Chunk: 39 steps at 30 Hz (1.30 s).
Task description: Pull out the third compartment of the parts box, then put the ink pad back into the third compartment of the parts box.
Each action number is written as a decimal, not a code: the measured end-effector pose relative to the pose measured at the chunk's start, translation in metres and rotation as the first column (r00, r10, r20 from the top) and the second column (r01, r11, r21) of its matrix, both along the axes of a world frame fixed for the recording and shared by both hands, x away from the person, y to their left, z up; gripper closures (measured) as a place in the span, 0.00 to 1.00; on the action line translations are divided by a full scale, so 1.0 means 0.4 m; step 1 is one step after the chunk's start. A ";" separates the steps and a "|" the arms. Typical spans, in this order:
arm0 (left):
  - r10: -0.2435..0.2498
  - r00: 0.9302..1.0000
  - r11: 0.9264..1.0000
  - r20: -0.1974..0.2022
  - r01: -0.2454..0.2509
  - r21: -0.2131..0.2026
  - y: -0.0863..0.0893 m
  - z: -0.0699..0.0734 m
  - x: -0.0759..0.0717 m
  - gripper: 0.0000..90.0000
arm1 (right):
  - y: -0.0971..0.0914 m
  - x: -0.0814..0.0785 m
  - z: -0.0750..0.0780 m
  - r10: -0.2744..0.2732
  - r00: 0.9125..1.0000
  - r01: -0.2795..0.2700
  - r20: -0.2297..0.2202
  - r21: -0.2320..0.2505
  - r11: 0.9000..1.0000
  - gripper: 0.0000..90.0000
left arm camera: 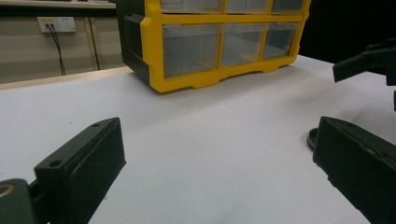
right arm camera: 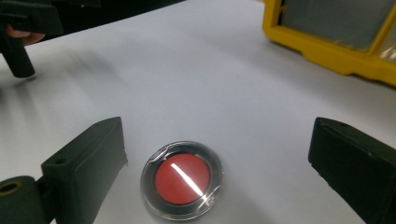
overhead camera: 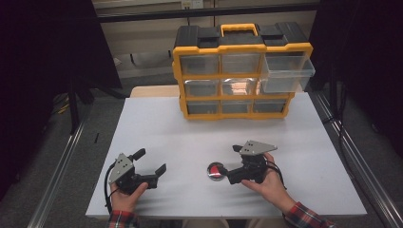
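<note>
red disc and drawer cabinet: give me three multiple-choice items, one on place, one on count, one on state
1. Where does the red disc lie?
A. between the right tongs' jaws, on the table
B. inside a drawer
C. on top of the cabinet

2. How many drawers of the yellow cabinet stand pulled out?
A. none
B. one
C. three

3. How do the left tongs stand?
A. shut on the disc
B. open, holding nothing
C. shut on a drawer

Answers: 1 A, the right gripper view shows the disc on the table between two spread jaws. 2 B, only the top right drawer juts forward. 3 B, the jaws are apart over bare table.
</note>
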<state>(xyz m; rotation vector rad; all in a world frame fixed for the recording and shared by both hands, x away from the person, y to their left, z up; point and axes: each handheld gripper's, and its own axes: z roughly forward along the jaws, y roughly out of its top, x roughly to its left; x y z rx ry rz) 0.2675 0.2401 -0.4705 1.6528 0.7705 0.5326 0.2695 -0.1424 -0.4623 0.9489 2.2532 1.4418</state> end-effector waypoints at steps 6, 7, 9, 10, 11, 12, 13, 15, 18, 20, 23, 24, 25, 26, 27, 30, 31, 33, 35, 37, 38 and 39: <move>0.005 1.000 1.000 -0.003 -0.005 -0.003 -0.002 -0.001 0.000 0.03 | 0.023 0.005 -0.027 0.070 0.992 -0.077 -0.104 -0.068 0.995 0.04; 0.006 1.000 1.000 -0.002 -0.006 -0.004 -0.002 0.000 -0.001 0.03 | 0.025 0.007 -0.031 0.084 0.990 -0.093 -0.110 -0.080 0.992 0.05; 0.004 1.000 1.000 -0.002 -0.004 -0.001 -0.001 0.000 0.000 0.03 | 0.032 0.007 -0.039 0.106 0.987 -0.119 -0.125 -0.109 0.987 0.08; 0.006 1.000 1.000 -0.003 -0.006 -0.005 -0.002 -0.001 0.000 0.03 | 0.033 0.009 -0.041 0.113 0.986 -0.128 -0.120 -0.122 0.984 0.09; 0.007 1.000 1.000 -0.003 -0.007 -0.003 -0.002 -0.001 0.000 0.02 | 0.034 0.010 -0.043 0.118 0.986 -0.132 -0.119 -0.125 0.983 0.10; 0.005 1.000 1.000 -0.002 -0.005 -0.003 -0.002 -0.001 0.000 0.02 | 0.034 0.010 -0.043 0.118 0.986 -0.132 -0.119 -0.125 0.983 0.10; 0.005 1.000 1.000 -0.003 -0.005 -0.003 -0.003 -0.001 0.000 0.03 | 0.035 0.011 -0.044 0.120 0.985 -0.136 -0.121 -0.134 0.982 0.11; 0.003 1.000 1.000 -0.007 -0.003 -0.014 -0.005 -0.002 0.000 0.03 | 0.039 0.014 -0.047 0.132 0.983 -0.150 -0.127 -0.142 0.978 0.15; 0.005 1.000 1.000 -0.002 -0.005 -0.003 -0.003 -0.001 0.000 0.03 | 0.046 0.016 -0.050 0.134 0.982 -0.153 -0.132 -0.148 0.977 0.15; -0.010 1.000 1.000 0.002 0.010 0.013 0.002 -0.002 0.002 0.03 | 0.049 0.017 -0.051 0.138 0.981 -0.159 -0.139 -0.156 0.975 0.16; 0.003 1.000 1.000 0.002 -0.003 0.012 0.003 -0.002 0.000 0.03 | 0.057 0.022 -0.051 0.149 0.980 -0.169 -0.134 -0.157 0.973 0.16; 0.004 1.000 1.000 -0.003 -0.004 0.002 0.001 -0.002 -0.002 0.03 | 0.057 0.022 -0.051 0.149 0.980 -0.169 -0.134 -0.157 0.973 0.16; 0.001 1.000 1.000 0.001 -0.001 0.002 0.002 -0.001 -0.001 0.02 | 0.060 0.022 -0.052 0.150 0.979 -0.172 -0.137 -0.164 0.971 0.16; -0.005 1.000 1.000 0.005 0.005 0.007 0.005 -0.001 -0.001 0.03 | 0.065 0.024 -0.053 0.150 0.979 -0.172 -0.141 -0.166 0.971 0.16; -0.002 1.000 1.000 0.004 0.002 0.001 0.004 -0.001 -0.002 0.03 | 0.067 0.025 -0.054 0.152 0.978 -0.175 -0.140 -0.169 0.970 0.16; -0.007 1.000 1.000 0.004 0.007 0.011 0.007 0.000 -0.004 0.03 | 0.072 0.026 -0.056 0.151 0.979 -0.174 -0.135 -0.173 0.969 0.18; -0.006 1.000 1.000 0.003 0.006 0.008 0.007 0.000 -0.004 0.03 | 0.072 0.027 -0.056 0.155 0.978 -0.178 -0.137 -0.171 0.969 0.18; 0.002 1.000 1.000 0.003 -0.002 0.005 0.007 0.000 -0.006 0.03 | 0.073 0.028 -0.056 0.156 0.977 -0.182 -0.149 -0.185 0.966 0.18; -0.003 1.000 1.000 0.001 0.003 0.001 0.007 -0.001 -0.005 0.03 | 0.074 0.031 -0.058 0.164 0.976 -0.191 -0.146 -0.200 0.961 0.19; -0.001 1.000 1.000 -0.001 0.001 -0.010 0.004 -0.002 -0.006 0.03 | 0.077 0.031 -0.062 0.151 0.977 -0.179 -0.149 -0.194 0.965 0.19; -0.002 1.000 1.000 -0.001 0.002 -0.010 0.004 -0.002 -0.006 0.03 | 0.076 0.031 -0.063 0.155 0.976 -0.185 -0.155 -0.203 0.961 0.21; -0.004 1.000 1.000 0.002 0.004 0.000 0.006 -0.001 -0.005 0.03 | 0.077 0.030 -0.063 0.149 0.976 -0.179 -0.159 -0.200 0.963 0.21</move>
